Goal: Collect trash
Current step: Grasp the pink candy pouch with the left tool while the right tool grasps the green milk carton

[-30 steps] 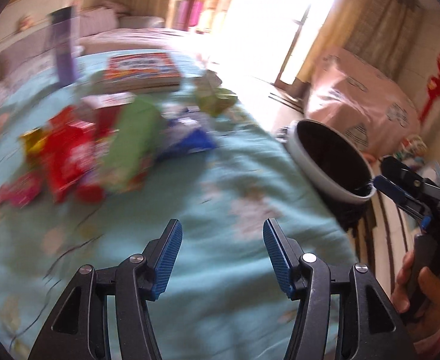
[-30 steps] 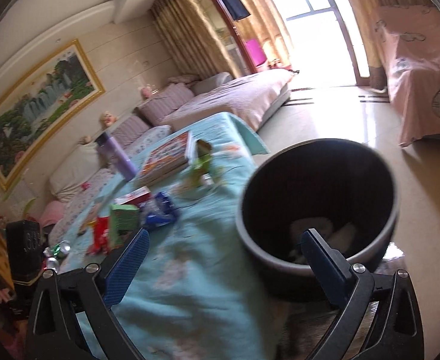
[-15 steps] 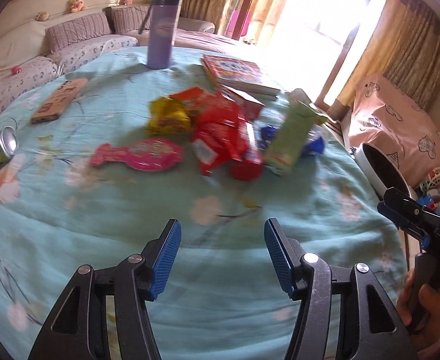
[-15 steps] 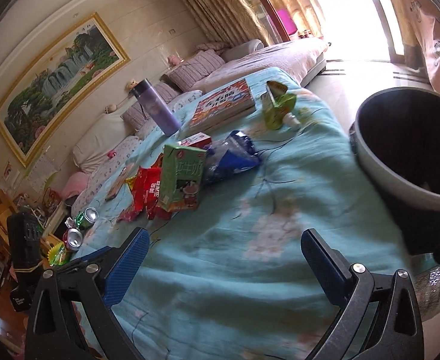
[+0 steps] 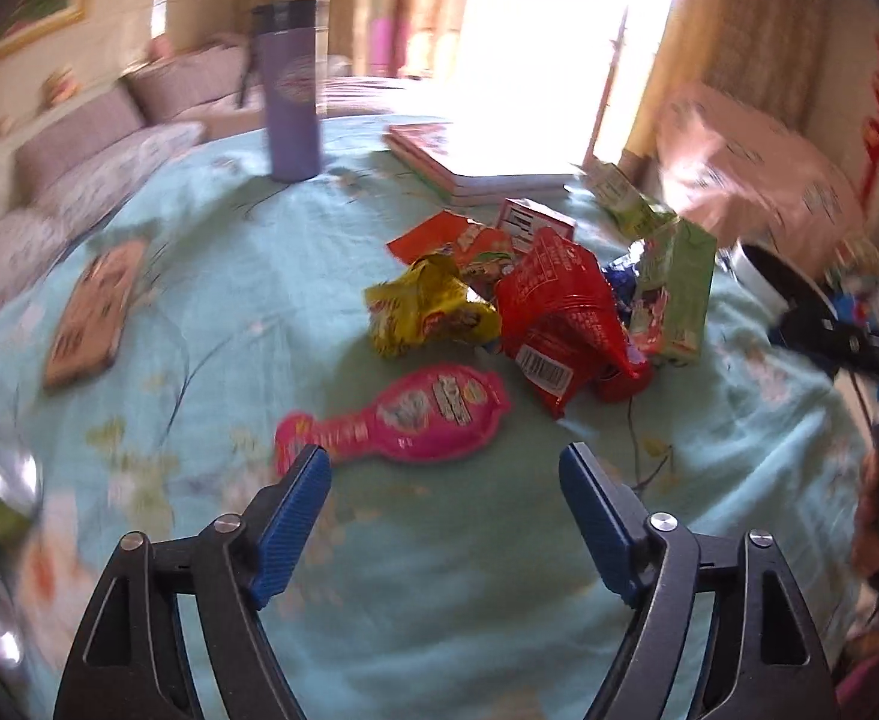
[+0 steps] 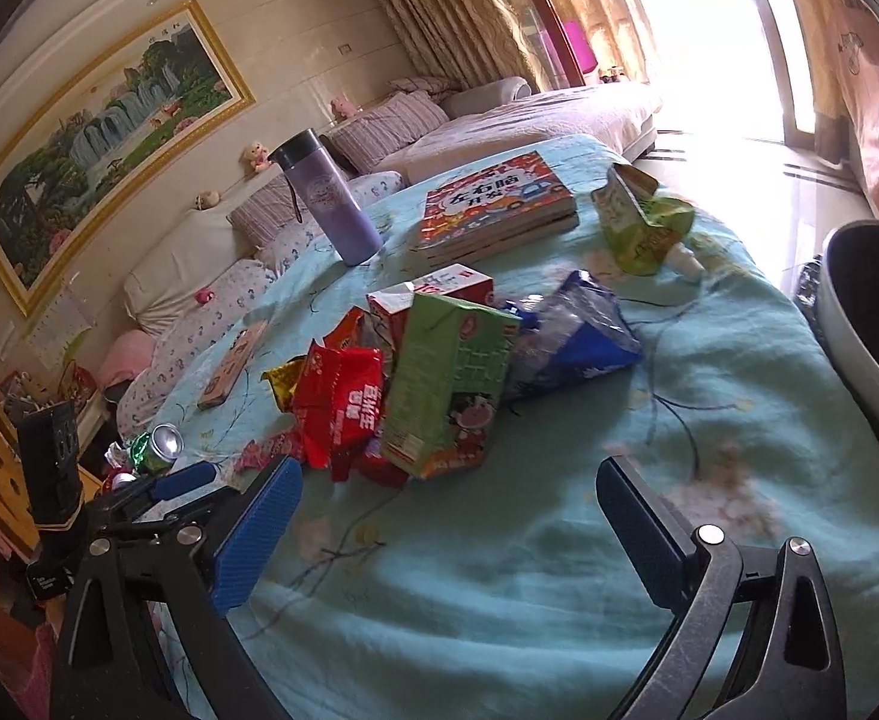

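At the far left edge of the surface [image 6: 559, 570], which is draped in a pale blue flowered cloth, a green drink can [image 6: 157, 449] lies on its side, and a flat tan box [image 5: 88, 315] rests a little further in. The left gripper [image 5: 444, 525] hangs over the cloth with its jaws apart and nothing between them; just ahead of its left fingertip lies a pink paddle-shaped wrapper [image 5: 415, 414]. Beyond that sits the heap of trash: a yellow snack bag [image 5: 427, 309] touching a red snack bag [image 5: 559, 315], with a green drink carton [image 6: 448, 387] leaning against the red bag's right side and a blue crumpled bag [image 6: 577, 339] just beside the carton. Behind the heap stand a purple bottle [image 6: 331, 207] and a stack of books [image 6: 499, 207]. The right gripper [image 6: 448, 531] also has its jaws wide apart, holding nothing. A crumpled green pouch [image 6: 640, 222] lies near the surface's far right edge, and the black trash bin [image 6: 871, 324] stands off the right edge.
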{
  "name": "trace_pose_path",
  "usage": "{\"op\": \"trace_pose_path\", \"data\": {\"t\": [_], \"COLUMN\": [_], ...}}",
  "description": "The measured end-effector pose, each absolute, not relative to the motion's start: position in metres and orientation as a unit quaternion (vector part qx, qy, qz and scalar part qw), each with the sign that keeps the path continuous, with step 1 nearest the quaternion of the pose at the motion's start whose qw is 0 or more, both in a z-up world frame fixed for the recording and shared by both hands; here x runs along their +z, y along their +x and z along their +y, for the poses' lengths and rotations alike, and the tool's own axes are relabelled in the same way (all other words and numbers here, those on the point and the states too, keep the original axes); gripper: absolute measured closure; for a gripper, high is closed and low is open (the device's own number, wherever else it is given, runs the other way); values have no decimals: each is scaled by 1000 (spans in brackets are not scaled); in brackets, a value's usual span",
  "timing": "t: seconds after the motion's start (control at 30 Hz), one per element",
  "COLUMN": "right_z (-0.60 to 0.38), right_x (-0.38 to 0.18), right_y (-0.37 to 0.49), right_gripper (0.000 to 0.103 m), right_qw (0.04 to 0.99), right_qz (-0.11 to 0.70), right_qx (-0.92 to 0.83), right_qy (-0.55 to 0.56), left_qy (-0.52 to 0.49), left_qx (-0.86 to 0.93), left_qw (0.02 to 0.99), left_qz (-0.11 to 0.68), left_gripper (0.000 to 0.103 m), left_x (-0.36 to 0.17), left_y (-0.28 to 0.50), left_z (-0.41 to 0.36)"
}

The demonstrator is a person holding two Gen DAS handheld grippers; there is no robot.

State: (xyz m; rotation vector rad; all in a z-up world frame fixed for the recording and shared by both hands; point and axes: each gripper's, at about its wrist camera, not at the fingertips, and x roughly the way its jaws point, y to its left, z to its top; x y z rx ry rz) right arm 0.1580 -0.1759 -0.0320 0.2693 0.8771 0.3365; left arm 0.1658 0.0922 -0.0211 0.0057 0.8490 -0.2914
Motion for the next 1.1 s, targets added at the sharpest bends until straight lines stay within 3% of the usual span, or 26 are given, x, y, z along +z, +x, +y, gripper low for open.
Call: {"op": "trace_pose_path", "data": {"t": [0.23, 0.33, 0.37, 0.4, 0.43, 0.5, 0.57, 0.93, 1.1], "right_z": [-154, -156, -157, -157, -157, -158, -157, -204, -234], "right_x": [-47, -55, -58, -60, -61, -58, -53, -26, -17], "right_y": [186, 198, 201, 203, 204, 198, 191, 136, 123], "right_gripper": [10, 18, 28, 44, 54, 66, 70, 70, 70], "right_qw": [880, 876, 874, 873, 872, 874, 878, 875, 877], "right_qz": [434, 441, 443, 445, 447, 441, 436, 420, 412], "right_qx": [143, 135, 133, 132, 132, 140, 145, 200, 201], "right_qy": [129, 144, 148, 149, 148, 147, 130, 135, 144], "left_qy": [87, 101, 104, 105, 100, 87, 71, -83, -89], "left_qx": [-172, -167, -166, -166, -172, -170, -161, -170, -178], "left_qw": [878, 881, 881, 882, 882, 881, 882, 881, 883], "left_qz": [438, 432, 430, 428, 428, 433, 436, 435, 425], "left_gripper": [24, 26, 30, 46, 56, 56, 57, 57, 58], "left_x": [-48, -54, -54, -53, -52, -49, -46, -30, -20], "left_y": [202, 205, 206, 206, 207, 207, 202, 147, 133], "left_z": [81, 75, 74, 73, 72, 71, 70, 40, 6]}}
